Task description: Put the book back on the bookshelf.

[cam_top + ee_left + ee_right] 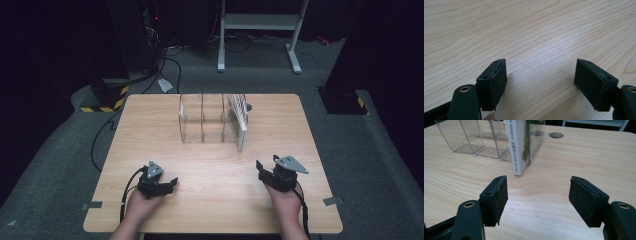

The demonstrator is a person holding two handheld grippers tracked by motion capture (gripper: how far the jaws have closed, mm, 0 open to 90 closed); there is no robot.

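A clear plastic rack [202, 120] with several upright dividers stands at the back middle of the wooden table [215, 200]. A white book [239, 120] stands upright in its rightmost slot, its front end sticking out toward me. In the right gripper view the book [519, 147] and the rack [474, 140] lie ahead and to the left. My right gripper [266, 164] [537, 197] hovers near the table's front right, open, with nothing between its pads. My left gripper [172, 182] [540, 80] rests low at the front left, open over bare wood.
A round cable hole [556, 135] pierces the table just behind and right of the book. Beyond the table's far edge are a white metal frame [260, 22], floor cables [170, 65] and a yellow-and-black striped block [102, 102].
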